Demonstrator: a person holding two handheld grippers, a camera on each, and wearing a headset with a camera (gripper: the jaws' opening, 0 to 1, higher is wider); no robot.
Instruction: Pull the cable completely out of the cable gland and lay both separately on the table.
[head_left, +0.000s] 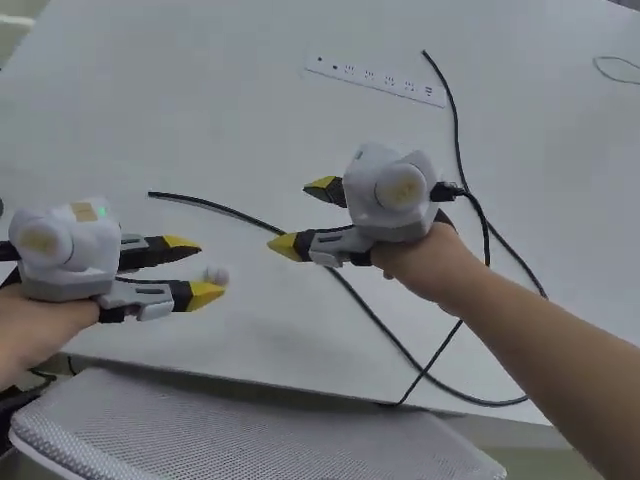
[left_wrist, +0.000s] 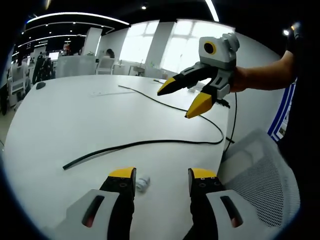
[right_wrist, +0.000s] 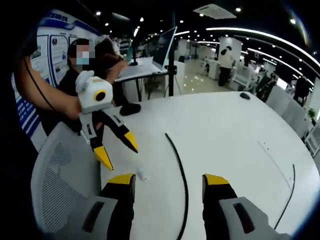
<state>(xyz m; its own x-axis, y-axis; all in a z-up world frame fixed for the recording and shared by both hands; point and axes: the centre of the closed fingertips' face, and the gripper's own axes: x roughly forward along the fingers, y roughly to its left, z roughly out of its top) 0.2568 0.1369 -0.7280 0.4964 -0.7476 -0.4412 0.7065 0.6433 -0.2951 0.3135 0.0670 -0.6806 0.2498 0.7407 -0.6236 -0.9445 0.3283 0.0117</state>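
My left tool (head_left: 205, 268) is spread wide and holds nothing. The small white cable gland (head_left: 215, 276) lies on the surface (head_left: 200, 100) just off its tips. In the left gripper view the gland (left_wrist: 142, 183) sits just ahead of one jaw of this tool (left_wrist: 162, 175), towards the gap between the two. I cannot tell whether that jaw touches it.

My right tool (head_left: 290, 215) is also spread and empty. It hangs above the black cable (head_left: 215, 207), whose free end lies beyond my left tool, apart from the gland. From the right tool (right_wrist: 169, 179) the cable (right_wrist: 177, 160) runs straight ahead between the jaws, with the gland (right_wrist: 142, 175) just off one jaw tip and my left tool (right_wrist: 122, 159) close beside it.

In the head view the right tool covers the middle of the cable, and its far part runs off the near edge of the surface. The gland is too small to make out in detail.

A white power strip (head_left: 375, 80) lies far beyond the right tool, and a grey mesh chair (head_left: 250, 430) stands below both tools.
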